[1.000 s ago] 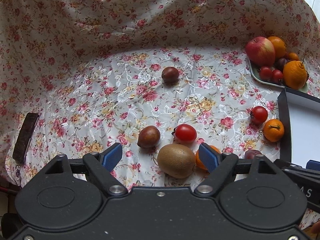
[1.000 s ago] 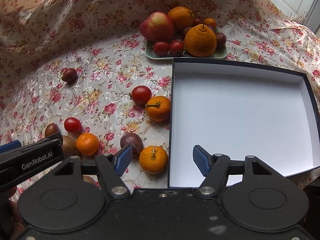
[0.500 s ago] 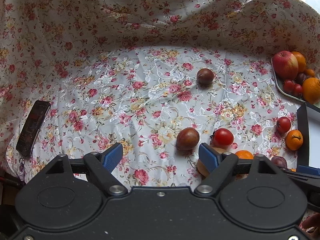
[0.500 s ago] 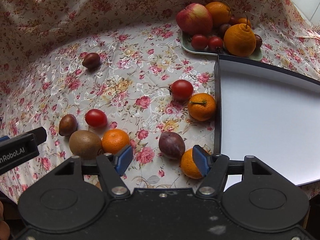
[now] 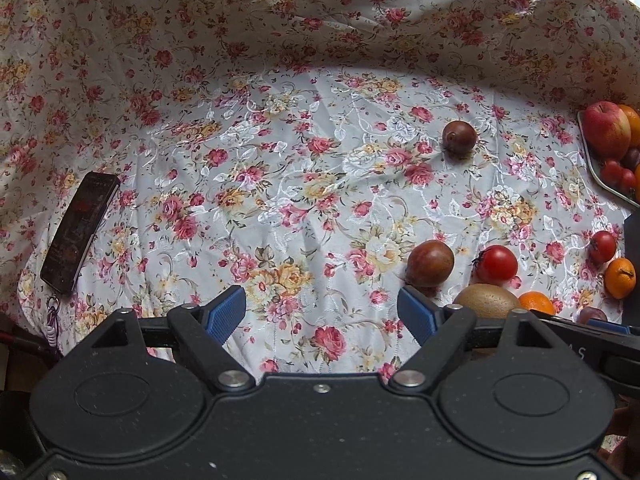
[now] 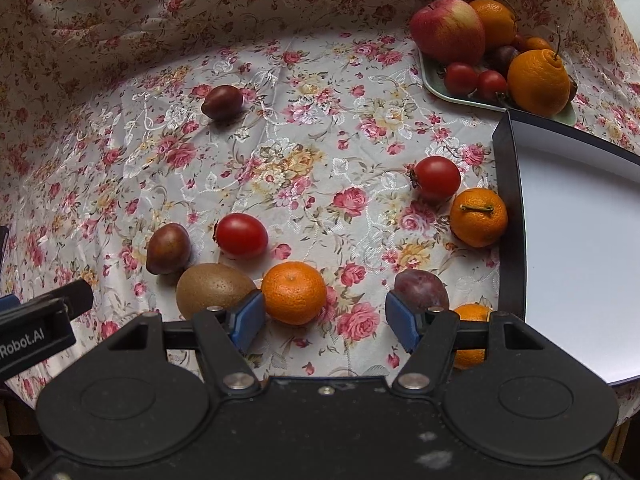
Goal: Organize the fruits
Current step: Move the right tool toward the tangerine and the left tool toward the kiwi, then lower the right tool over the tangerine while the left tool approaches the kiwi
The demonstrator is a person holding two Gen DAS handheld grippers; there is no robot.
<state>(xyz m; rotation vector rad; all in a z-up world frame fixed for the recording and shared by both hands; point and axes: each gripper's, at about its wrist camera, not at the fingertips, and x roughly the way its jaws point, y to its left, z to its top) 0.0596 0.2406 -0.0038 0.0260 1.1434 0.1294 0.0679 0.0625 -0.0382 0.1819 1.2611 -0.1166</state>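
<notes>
Loose fruit lies on the floral cloth. In the right wrist view my right gripper [image 6: 325, 322] is open above the cloth, a mandarin [image 6: 294, 293] just inside its left pad, a dark plum [image 6: 421, 289] by its right pad and another mandarin [image 6: 471, 314] partly hidden behind the right finger. A kiwi [image 6: 214, 289], a brown plum [image 6: 168, 249], two tomatoes [image 6: 241, 236] [image 6: 436, 179] and a stemmed mandarin [image 6: 478, 217] lie around. My left gripper [image 5: 320, 314] is open over bare cloth, left of a brown plum [image 5: 430, 263], tomato [image 5: 496, 264] and kiwi [image 5: 486, 302].
A black box with a white inside [image 6: 508, 216] stands at the right. Behind it a green plate [image 6: 436, 86] holds an apple, oranges and small tomatoes. A lone dark plum [image 5: 459, 137] lies farther back. A dark phone [image 5: 80, 232] rests at the left edge.
Both grippers have moved left across the cloth. The kiwi has left the space between the left fingers; the right gripper went from the box edge to the loose mandarin and plum.
</notes>
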